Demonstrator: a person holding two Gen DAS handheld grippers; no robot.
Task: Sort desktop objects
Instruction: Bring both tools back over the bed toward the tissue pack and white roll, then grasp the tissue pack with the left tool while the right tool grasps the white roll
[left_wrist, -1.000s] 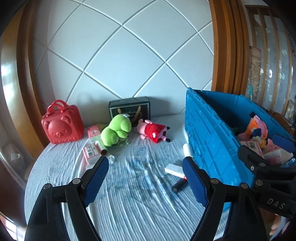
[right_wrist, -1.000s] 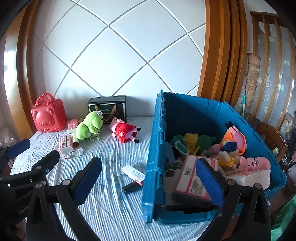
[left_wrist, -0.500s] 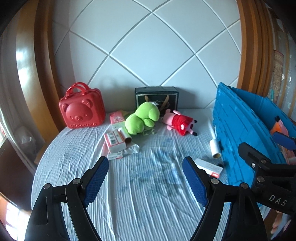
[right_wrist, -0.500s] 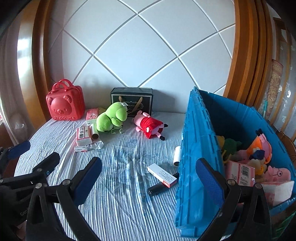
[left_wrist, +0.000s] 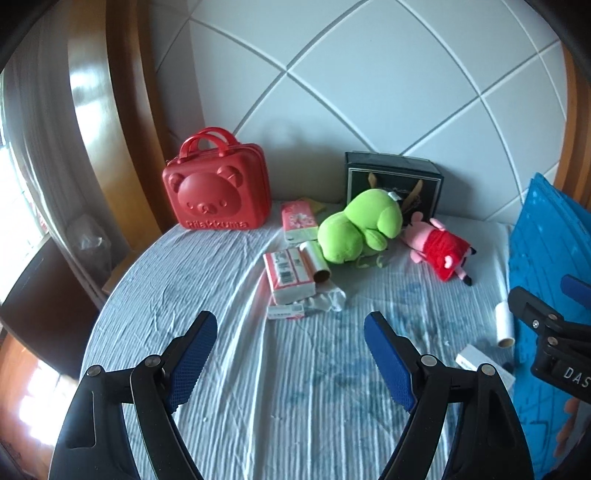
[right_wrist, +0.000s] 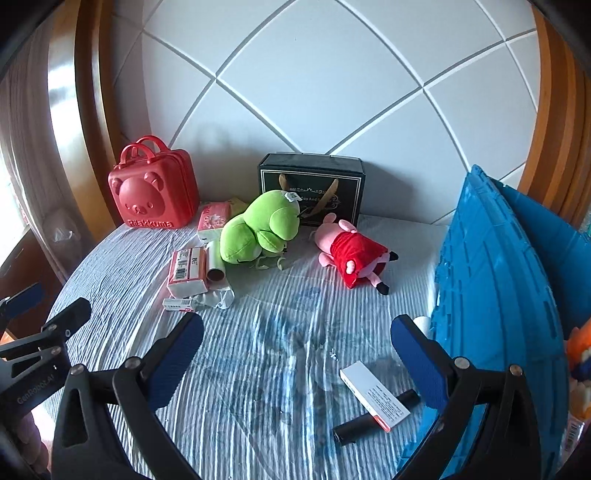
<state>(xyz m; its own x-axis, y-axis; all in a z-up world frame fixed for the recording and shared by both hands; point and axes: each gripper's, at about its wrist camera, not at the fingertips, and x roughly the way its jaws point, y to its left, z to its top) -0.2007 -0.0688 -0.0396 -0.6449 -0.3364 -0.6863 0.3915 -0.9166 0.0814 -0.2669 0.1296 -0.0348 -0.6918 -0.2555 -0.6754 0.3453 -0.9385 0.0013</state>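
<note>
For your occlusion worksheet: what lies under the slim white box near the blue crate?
A black cylindrical object lies under the white box, sticking out both sides. Its middle is covered, so what it is stays unclear.

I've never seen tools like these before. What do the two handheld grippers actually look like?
Each is a black plastic frame with visible silver rivets, forking into two fingers faced with blue textured pads. White lettering marks the bodies: the left gripper reads "GenRobot.AI", the right gripper shows "DAS". No cables or sleeves show.
</note>
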